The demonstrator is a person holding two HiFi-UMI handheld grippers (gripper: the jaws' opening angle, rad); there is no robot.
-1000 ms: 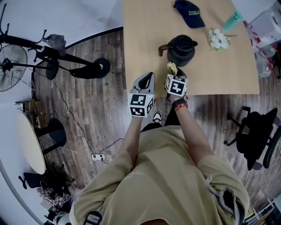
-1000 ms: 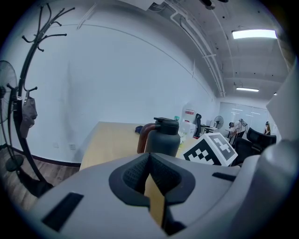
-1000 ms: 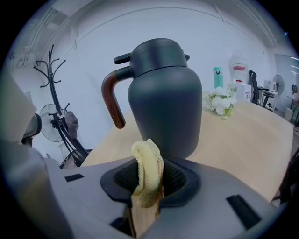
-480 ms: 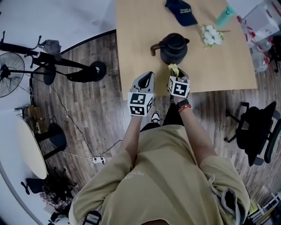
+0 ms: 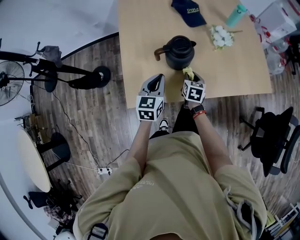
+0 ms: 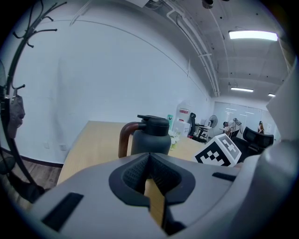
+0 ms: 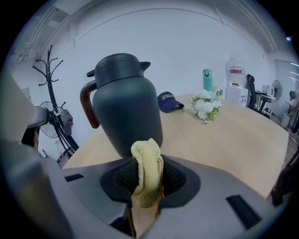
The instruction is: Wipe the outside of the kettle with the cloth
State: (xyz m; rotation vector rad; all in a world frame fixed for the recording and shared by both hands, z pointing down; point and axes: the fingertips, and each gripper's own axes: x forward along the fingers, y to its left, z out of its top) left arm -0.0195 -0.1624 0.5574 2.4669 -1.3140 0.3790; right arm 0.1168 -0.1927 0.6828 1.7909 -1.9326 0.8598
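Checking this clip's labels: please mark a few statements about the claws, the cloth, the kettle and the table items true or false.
1. The right claw grips a yellow cloth. True.
2. The left claw holds the kettle by its handle. False: it is shut on nothing, short of the kettle.
3. The kettle lies on its side. False: it stands upright on the table.
4. A dark blue cap lies on the table. True.
5. The flowers are red. False: they are white.
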